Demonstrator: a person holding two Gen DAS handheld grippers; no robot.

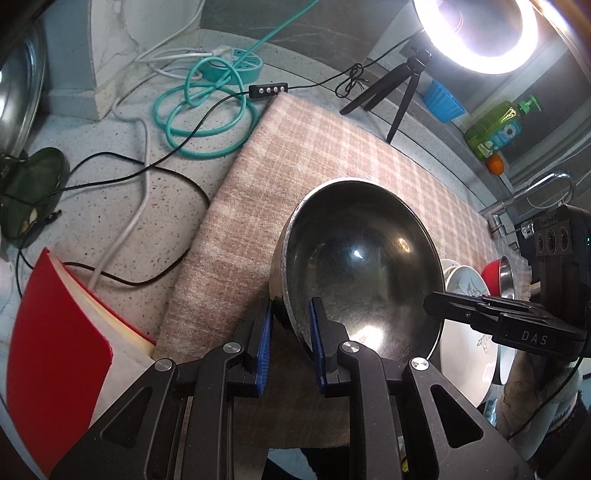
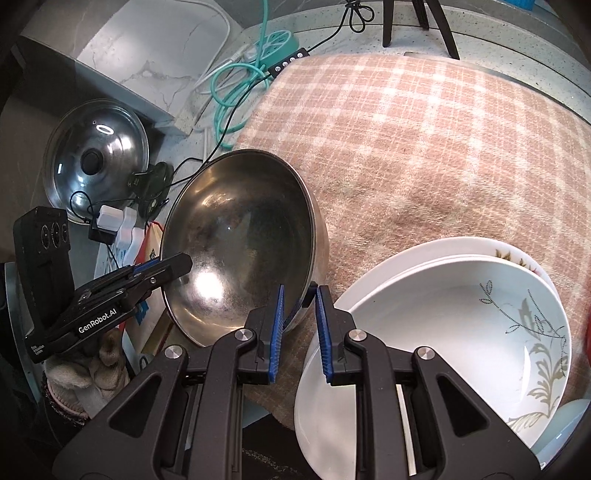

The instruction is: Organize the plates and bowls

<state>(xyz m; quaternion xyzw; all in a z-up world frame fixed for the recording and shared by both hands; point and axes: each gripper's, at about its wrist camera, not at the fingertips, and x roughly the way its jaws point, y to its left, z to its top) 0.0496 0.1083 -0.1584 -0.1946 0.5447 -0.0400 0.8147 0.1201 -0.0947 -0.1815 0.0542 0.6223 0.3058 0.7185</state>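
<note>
A large steel bowl (image 1: 362,269) sits tilted on the pink checked cloth (image 1: 314,155); it also shows in the right wrist view (image 2: 243,236). My left gripper (image 1: 291,332) straddles the bowl's near-left rim, one blue pad inside and one outside, closed on it. My right gripper (image 2: 299,321) straddles the bowl's opposite rim the same way. White floral plates and a white bowl (image 2: 461,332) are stacked just right of the steel bowl. A red bowl (image 1: 496,273) lies behind them.
A red book (image 1: 55,354), cables and a teal power strip (image 1: 236,66) lie left of the cloth. A pot lid (image 2: 96,155) leans at far left. A ring light on a tripod (image 1: 476,33), soap bottle (image 1: 495,125) and tap (image 1: 535,192) stand at the back right.
</note>
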